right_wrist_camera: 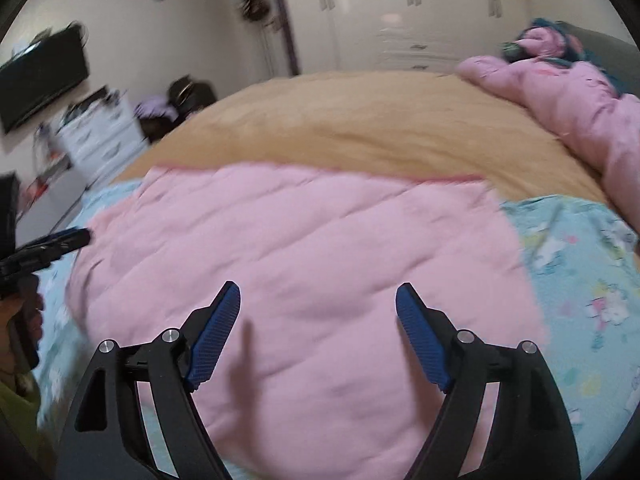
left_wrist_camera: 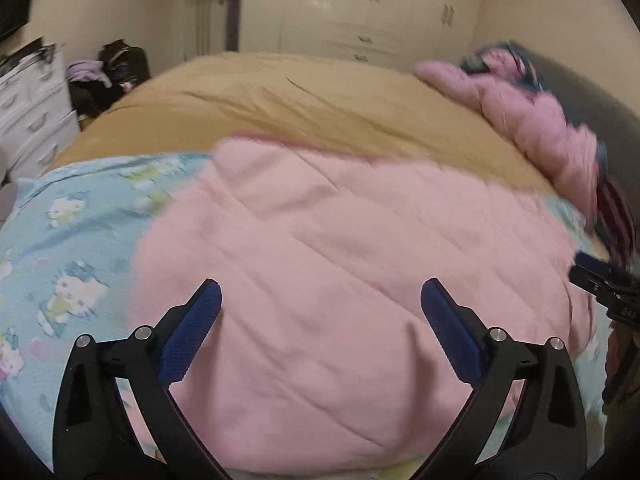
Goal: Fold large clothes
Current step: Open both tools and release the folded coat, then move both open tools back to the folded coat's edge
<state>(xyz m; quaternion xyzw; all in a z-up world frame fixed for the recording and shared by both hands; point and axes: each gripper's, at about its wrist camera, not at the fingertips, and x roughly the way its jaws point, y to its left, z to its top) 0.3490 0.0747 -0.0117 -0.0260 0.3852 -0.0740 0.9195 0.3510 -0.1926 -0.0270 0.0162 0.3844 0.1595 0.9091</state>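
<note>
A large quilted piece lies spread on the bed, pink side folded over its light-blue cartoon-print side. In the right wrist view the pink side fills the middle and the blue print shows at the right. My left gripper hangs open above the pink fabric, nothing between its blue pads. My right gripper is open too, over the pink fabric with empty jaws. The right gripper's tip shows at the left wrist view's right edge; the left gripper's tip shows at the right wrist view's left edge.
A mustard-yellow bedspread covers the bed beyond the quilted piece. A crumpled pink garment lies at the far right by a dark headboard. White drawers and a cluttered dark chair stand left; wardrobes line the back wall.
</note>
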